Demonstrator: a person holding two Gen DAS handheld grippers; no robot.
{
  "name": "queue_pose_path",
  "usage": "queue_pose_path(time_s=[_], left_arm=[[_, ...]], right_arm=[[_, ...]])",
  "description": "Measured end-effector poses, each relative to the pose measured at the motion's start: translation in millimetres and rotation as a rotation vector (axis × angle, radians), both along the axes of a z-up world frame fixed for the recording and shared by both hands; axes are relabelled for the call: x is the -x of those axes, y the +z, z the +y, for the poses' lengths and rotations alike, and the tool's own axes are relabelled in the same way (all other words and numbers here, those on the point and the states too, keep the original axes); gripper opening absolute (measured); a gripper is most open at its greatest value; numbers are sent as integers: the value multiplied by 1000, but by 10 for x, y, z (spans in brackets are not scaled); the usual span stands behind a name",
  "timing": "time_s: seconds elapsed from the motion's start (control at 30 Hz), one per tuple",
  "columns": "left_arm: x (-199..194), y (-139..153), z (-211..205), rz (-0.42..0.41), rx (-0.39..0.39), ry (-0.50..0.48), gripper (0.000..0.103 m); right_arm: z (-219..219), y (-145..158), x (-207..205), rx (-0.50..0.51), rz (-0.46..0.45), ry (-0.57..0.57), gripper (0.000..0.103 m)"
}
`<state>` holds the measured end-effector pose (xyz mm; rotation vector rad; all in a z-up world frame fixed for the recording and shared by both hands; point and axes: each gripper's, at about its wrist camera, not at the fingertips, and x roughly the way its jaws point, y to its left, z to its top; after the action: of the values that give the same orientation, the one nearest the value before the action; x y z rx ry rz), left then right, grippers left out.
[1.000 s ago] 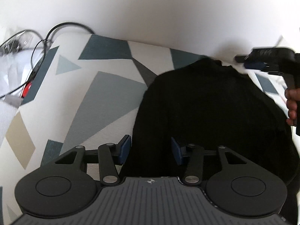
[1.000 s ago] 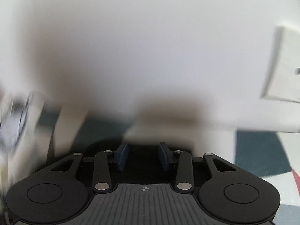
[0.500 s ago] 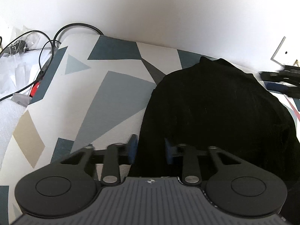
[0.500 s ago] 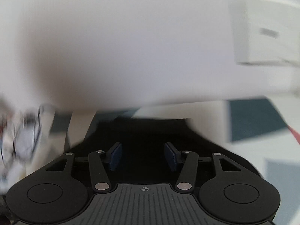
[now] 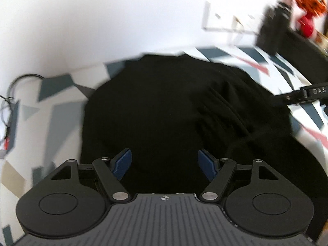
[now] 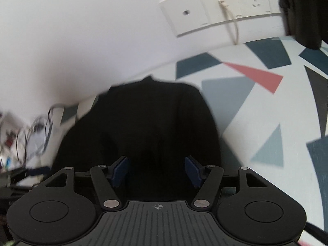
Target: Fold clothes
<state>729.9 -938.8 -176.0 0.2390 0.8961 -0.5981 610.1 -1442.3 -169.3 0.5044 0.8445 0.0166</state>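
Patterned cloth under black garment

Cloth with grey, blue and red triangles (image 6: 256, 106) covers the surface below a white wall with a socket strip (image 6: 221, 10). Black knitted garment (image 5: 164, 110) lies spread on it, cables (image 6: 34, 131) beside. Left gripper (image 5: 165, 165) and right gripper (image 6: 156, 171) hover wide apart, holding nothing

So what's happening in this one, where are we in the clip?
A person is working with a handheld gripper in each hand over a black garment that lies on a table covered with a geometric-patterned cloth. Both the left gripper and the right gripper hang over the near part of the garment with their jaws spread wide and nothing between them. The garment looks bunched and creased on one side, so no neat fold shows yet. Wall sockets sit behind the table.
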Motion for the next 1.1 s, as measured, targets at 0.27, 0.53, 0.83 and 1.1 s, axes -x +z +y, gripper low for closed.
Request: queue_pose_path(time_s=[0.27,0.53,0.83,1.1], left_arm=[[457,-67,203,145,52,-117,79],[583,-277,642,204,135,64,80],[573,-317,324,143,-29,29,96],[553,-350,219,129,-101,37,100]], right_arm=[[229,196,317,25,62,-29,66],[229,263,382,44,7,-100,65],[585,-109,-365,-105,-50,-128,59],[540,-251,-483,-140,-68,-38,5]])
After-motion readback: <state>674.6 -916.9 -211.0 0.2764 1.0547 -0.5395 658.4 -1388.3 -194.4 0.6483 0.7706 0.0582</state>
